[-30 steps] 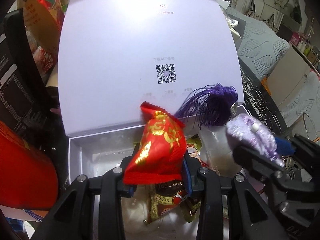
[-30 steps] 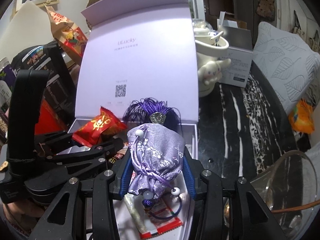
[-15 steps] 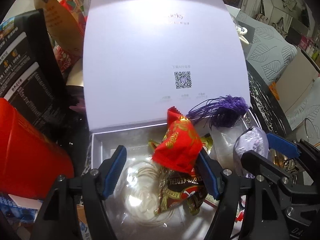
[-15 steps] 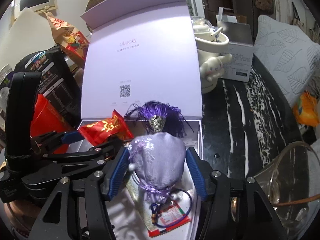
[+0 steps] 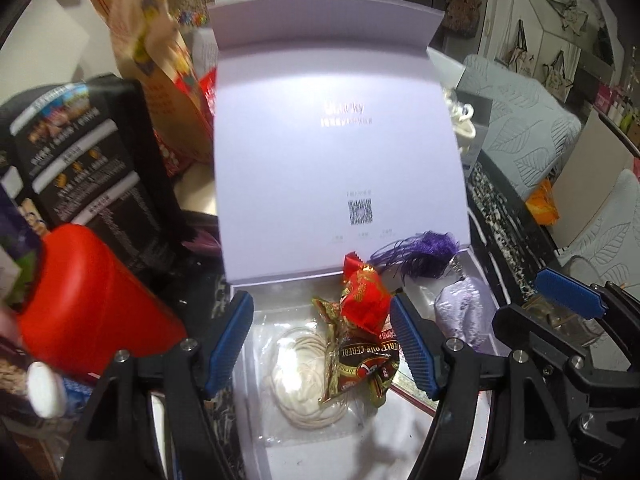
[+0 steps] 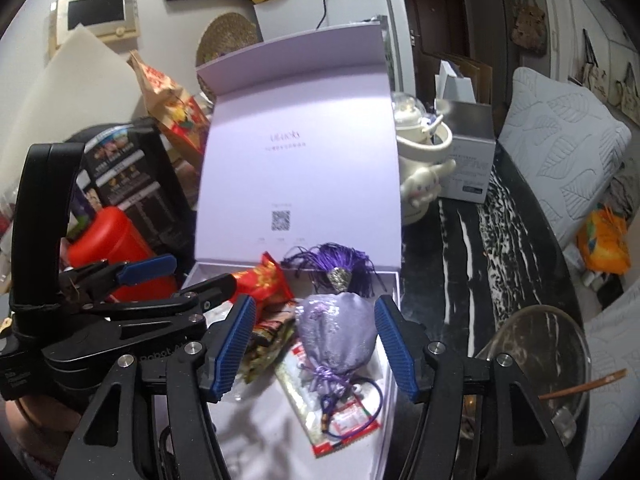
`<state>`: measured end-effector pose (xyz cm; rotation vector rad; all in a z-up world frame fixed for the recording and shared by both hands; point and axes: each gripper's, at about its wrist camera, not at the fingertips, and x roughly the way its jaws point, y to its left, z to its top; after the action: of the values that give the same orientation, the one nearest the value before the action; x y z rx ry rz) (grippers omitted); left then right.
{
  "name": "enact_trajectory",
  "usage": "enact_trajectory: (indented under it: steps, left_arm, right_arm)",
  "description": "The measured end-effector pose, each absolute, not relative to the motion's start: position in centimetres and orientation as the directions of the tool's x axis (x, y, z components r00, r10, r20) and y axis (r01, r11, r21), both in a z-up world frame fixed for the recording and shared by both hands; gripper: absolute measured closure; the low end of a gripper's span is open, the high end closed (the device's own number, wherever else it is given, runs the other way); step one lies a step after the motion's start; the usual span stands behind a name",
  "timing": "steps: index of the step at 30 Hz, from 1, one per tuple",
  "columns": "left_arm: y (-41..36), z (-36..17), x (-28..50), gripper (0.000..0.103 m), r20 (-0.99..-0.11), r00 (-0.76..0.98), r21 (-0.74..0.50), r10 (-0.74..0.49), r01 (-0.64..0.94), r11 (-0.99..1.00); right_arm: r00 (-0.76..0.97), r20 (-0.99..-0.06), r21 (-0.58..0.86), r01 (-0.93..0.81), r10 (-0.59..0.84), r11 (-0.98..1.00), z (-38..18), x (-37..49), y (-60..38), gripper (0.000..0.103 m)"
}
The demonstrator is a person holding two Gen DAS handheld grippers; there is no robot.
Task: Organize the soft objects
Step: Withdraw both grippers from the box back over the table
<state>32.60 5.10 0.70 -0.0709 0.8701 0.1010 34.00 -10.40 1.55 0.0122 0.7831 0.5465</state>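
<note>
A white box point(image 5: 245, 298) stands open with its lilac lid point(image 5: 336, 140) upright. Inside it, a red pouch with gold print point(image 5: 366, 300) leans on a brown snack packet point(image 5: 360, 360), beside a bagged coil of white cord point(image 5: 300, 368). My left gripper point(image 5: 324, 344) hangs open above them, its pads clear of the pouch. In the right wrist view, the lilac brocade pouch point(image 6: 336, 332) with its purple tassel point(image 6: 336, 258) lies in the box on a red-and-white packet point(image 6: 344, 416). My right gripper point(image 6: 315, 344) is open around it without touching. The left gripper point(image 6: 180, 278) shows at its left.
Left of the box stand a red canister point(image 5: 92, 304), a black printed box point(image 5: 92, 168) and a paper bag point(image 5: 160, 80). On the dark marble table point(image 6: 460, 260) to the right are a white figurine mug point(image 6: 424, 160), a grey box point(image 6: 468, 148) and a glass bowl point(image 6: 536, 360).
Both grippers have opened and let go of their pouches, then drawn up and back. The red pouch and the lilac pouch now rest inside the box.
</note>
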Motion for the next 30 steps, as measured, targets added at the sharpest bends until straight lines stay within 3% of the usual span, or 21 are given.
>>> enact_trajectory:
  steps: [19,26,30]
  left_arm:
    - [3.7,10.3,24.2,0.033,-0.608,0.791,-0.01,0.064,-0.088,0.996]
    - [2.5,13.2,19.6,0.033,-0.523,0.851,0.008,0.049,-0.053,0.999]
    - [2.1,14.4,17.2,0.016,-0.48,0.876,0.007,0.035,-0.036,0.999]
  right_arm:
    - [0.69,-0.536,0.143,-0.493,0.486,0.858,10.4,25.9,-12.2,0.04]
    - [0.73,-0.469,0.131,-0.499,0.497,0.857,13.2,21.5,-13.7,0.035]
    - [0.748,-0.433,0.128,-0.502,0.503,0.856,14.5,19.0,-14.5,0.029]
